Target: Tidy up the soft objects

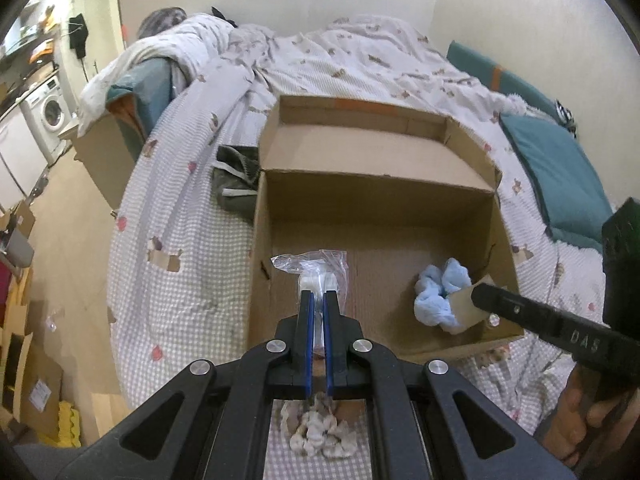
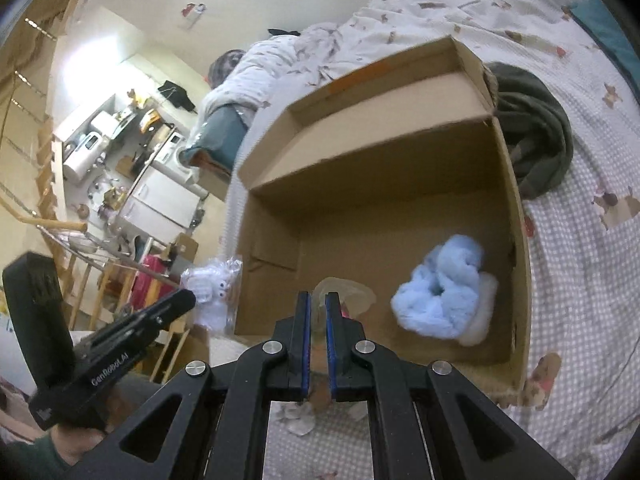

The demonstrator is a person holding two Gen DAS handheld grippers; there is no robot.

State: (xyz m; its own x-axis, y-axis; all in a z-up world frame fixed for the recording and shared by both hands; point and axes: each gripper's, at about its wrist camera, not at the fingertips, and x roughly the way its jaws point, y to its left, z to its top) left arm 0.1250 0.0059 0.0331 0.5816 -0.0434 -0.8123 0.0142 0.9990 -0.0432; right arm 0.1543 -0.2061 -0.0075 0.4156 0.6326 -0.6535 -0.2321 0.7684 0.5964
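An open cardboard box (image 1: pixel 376 204) (image 2: pixel 360 168) sits on the bed. A fluffy light-blue soft item (image 1: pixel 440 296) (image 2: pixel 440 296) lies inside it by the right wall. My left gripper (image 1: pixel 319 294) is shut on a clear bag holding a white plush toy (image 1: pixel 316 270), near the box's left wall. The right wrist view shows that gripper (image 2: pixel 192 298) and the toy (image 2: pixel 212 292) at the left. My right gripper (image 2: pixel 318 300) is shut on a small clear packet (image 2: pixel 340 294) with beige and pink inside, above the box's near edge. It reaches in from the right (image 1: pixel 474 298).
A dark olive garment (image 1: pixel 234 176) (image 2: pixel 532 140) lies against the box's side. A teal pillow (image 1: pixel 560 176) is at the bed's right. Crumpled white bits (image 1: pixel 320 432) lie on the checked bedspread (image 1: pixel 180 280) below my left gripper. Kitchen units and floor are off the bed's left.
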